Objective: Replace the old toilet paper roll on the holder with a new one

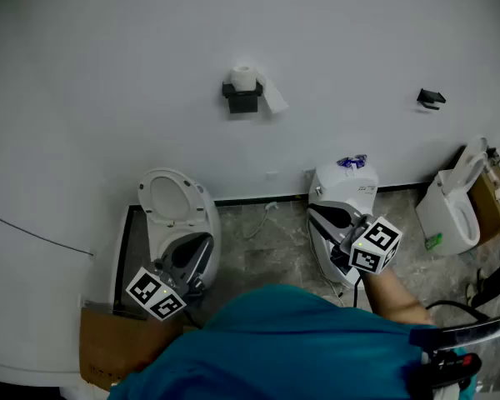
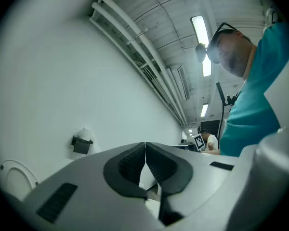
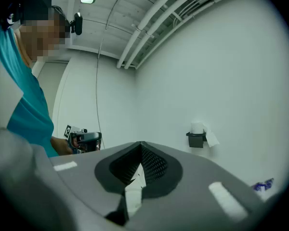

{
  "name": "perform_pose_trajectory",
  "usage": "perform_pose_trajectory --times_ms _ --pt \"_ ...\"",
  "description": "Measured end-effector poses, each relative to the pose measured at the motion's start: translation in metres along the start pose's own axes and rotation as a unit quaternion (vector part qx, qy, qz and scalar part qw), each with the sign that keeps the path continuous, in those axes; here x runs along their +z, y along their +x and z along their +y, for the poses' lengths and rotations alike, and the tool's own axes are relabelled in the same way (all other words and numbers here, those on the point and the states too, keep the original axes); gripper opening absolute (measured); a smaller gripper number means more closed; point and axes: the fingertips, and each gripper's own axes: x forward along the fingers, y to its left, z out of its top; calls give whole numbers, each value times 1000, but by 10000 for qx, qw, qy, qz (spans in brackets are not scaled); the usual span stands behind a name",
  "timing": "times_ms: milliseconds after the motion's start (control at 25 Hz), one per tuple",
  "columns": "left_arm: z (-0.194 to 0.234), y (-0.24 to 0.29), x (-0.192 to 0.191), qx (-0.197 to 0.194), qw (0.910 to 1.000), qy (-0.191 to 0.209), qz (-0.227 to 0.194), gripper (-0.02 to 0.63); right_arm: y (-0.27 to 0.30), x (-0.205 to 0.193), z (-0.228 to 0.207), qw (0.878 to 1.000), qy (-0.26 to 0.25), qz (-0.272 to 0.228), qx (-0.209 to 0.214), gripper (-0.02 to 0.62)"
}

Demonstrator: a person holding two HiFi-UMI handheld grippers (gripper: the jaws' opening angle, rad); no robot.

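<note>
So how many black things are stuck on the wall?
2. A black holder in the middle of the wall carries a toilet paper roll. A smaller black fitting is far to its right, bare. None looks hidden.

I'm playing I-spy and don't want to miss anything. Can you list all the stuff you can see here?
toilet paper roll: one, white, on the holder, a sheet hanging at its right.
toilet paper holder: one, black, on the wall, upper middle.
small wall fitting: one, black, on the wall at right.
toilet: one, white, lid up, on the floor at left.
white fixtures, likely more toilets: two, middle and right, by the wall.
small blue item: one, on top of the middle fixture; too small to name.
cardboard boxes: two, brown, bottom left and far right.
shirt: one, teal, bottom edge.
left gripper: one, grey, jaws shut, empty.
right gripper: one, grey, jaws shut, empty.
</note>
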Motion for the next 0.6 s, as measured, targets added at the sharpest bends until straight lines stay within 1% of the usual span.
perform_pose_trajectory --times_ms 280,480,600 --pt "-3 5 -4 -63 10000 11 11 9 -6 -6 -4 10000 -8 67 -3 2" --pt "-4 21 -7 -49 10000 11 25 9 -10 -3 -13 9998 37 100 171 2" --pt "-8 31 -10 -43 10000 38 -6 9 -15 1 -21 9996 107 38 242 3"
